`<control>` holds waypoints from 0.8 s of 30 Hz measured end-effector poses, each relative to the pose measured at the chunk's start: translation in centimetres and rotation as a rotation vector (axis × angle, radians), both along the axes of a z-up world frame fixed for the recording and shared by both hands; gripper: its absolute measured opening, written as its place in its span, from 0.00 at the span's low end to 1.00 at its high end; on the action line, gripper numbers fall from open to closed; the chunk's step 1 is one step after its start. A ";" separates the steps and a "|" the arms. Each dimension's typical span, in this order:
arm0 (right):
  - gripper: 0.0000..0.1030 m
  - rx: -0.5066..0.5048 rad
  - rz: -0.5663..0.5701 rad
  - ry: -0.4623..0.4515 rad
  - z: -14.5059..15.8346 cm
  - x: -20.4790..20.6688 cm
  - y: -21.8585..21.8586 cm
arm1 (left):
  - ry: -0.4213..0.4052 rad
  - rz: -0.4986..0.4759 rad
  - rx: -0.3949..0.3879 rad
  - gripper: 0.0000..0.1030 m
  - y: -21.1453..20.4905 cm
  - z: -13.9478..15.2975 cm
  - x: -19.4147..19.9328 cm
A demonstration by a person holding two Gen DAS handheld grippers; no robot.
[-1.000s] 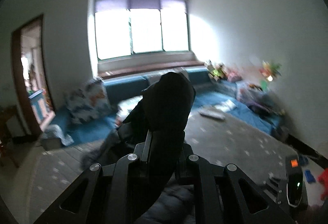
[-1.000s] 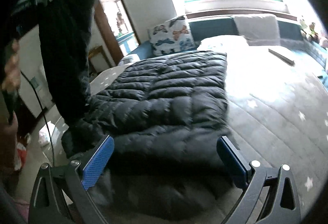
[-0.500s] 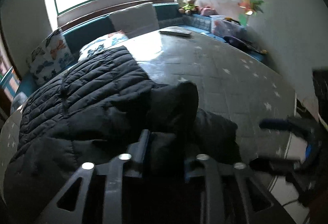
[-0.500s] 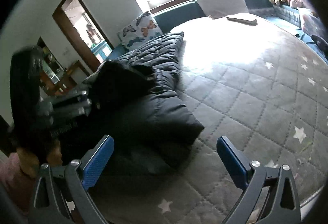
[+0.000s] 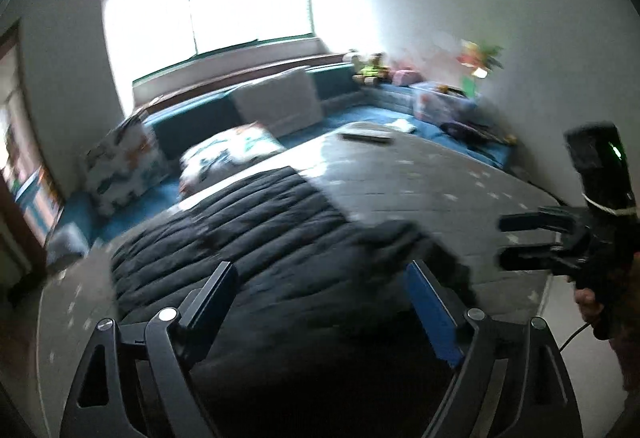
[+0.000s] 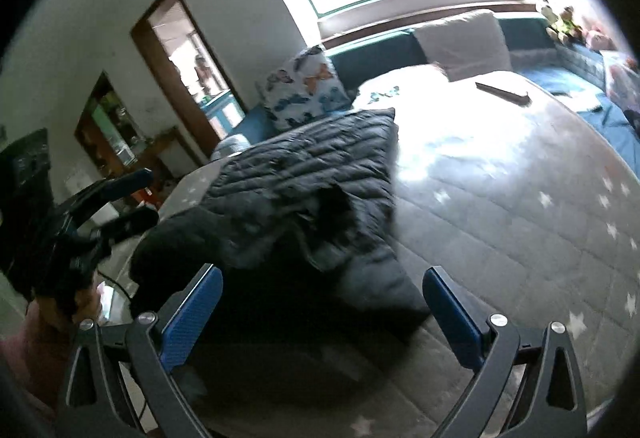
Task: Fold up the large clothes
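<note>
Bed (image 6: 520, 197): jacket (image 6: 312, 173), apparently folded.

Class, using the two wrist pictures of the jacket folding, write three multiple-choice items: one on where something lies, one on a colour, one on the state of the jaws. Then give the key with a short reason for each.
1. Where does the dark quilted jacket lie?
A. on the grey star-patterned mat
B. on the window sill
C. hanging in the doorway

2. What colour are the pads on the right gripper?
A. red
B. blue
C. yellow

3. How do the jaws of the left gripper stand?
A. shut on a sleeve
B. shut on nothing
C. open, holding nothing

Key: A, the jacket is spread on the starred mat; B, both pads show blue; C, the fingers stand wide apart with the jacket lying beyond them.
</note>
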State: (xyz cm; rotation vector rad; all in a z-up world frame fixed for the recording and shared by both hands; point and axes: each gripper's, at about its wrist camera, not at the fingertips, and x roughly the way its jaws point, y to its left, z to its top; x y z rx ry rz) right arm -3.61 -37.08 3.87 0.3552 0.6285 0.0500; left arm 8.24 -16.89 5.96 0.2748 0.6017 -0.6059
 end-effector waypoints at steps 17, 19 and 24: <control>0.21 -0.036 0.096 0.148 -2.0 7.7 3.7 | 0.352 0.332 -0.124 0.73 25.4 -8.0 9.2; 0.18 -0.032 0.093 0.146 -1.0 6.4 3.6 | 0.343 0.302 -0.117 0.73 24.7 -8.5 7.7; 0.17 -0.070 0.063 0.192 -3.3 5.0 3.1 | 0.286 0.257 -0.050 0.74 22.3 -9.9 4.6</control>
